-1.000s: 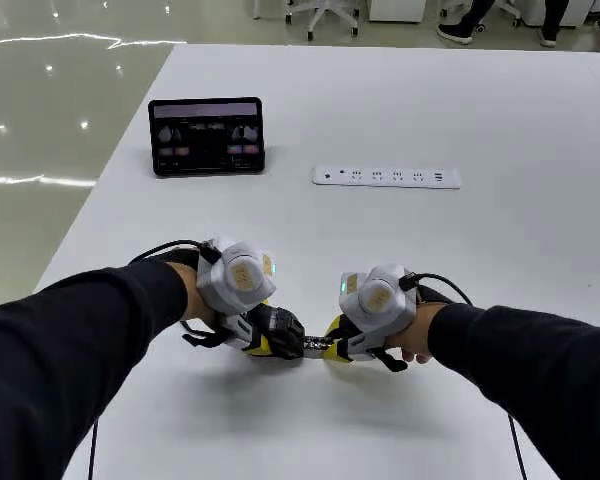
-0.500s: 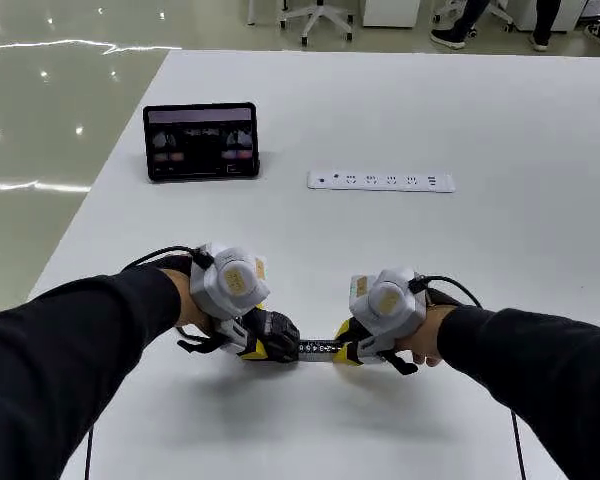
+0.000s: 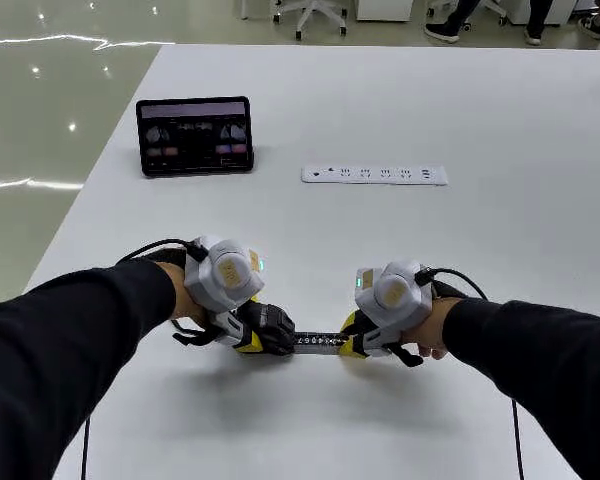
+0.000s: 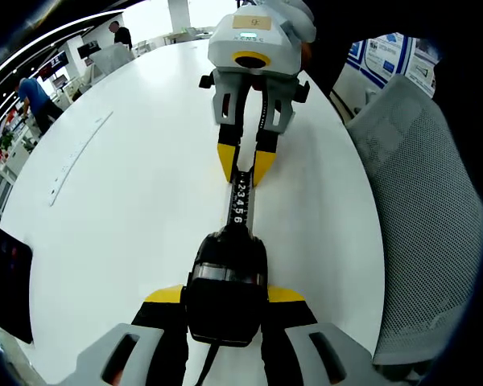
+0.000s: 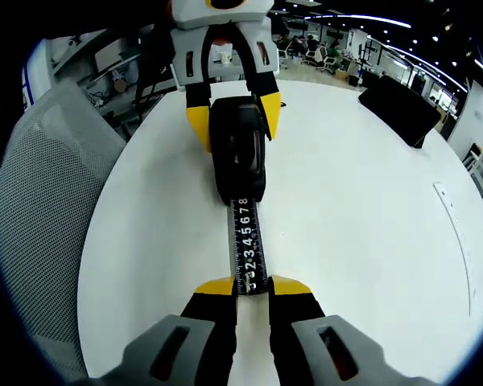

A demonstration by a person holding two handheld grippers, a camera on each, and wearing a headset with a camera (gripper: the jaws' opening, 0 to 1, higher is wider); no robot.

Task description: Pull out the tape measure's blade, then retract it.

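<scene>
Black tape measure (image 4: 225, 269) is sitting clamped in the left gripper (image 4: 225, 294); at three o'clock, the right gripper (image 5: 253, 286) is pinching the blade (image 5: 246, 233), hiding its tip.

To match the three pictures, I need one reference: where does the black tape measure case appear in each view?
Head view: black tape measure case, lower centre, in the left gripper.
Left gripper view: the case, bottom centre, between yellow-tipped fingers.
Right gripper view: the case, upper centre.
Shared landmark: the numbered metal blade leaving the case.
</scene>
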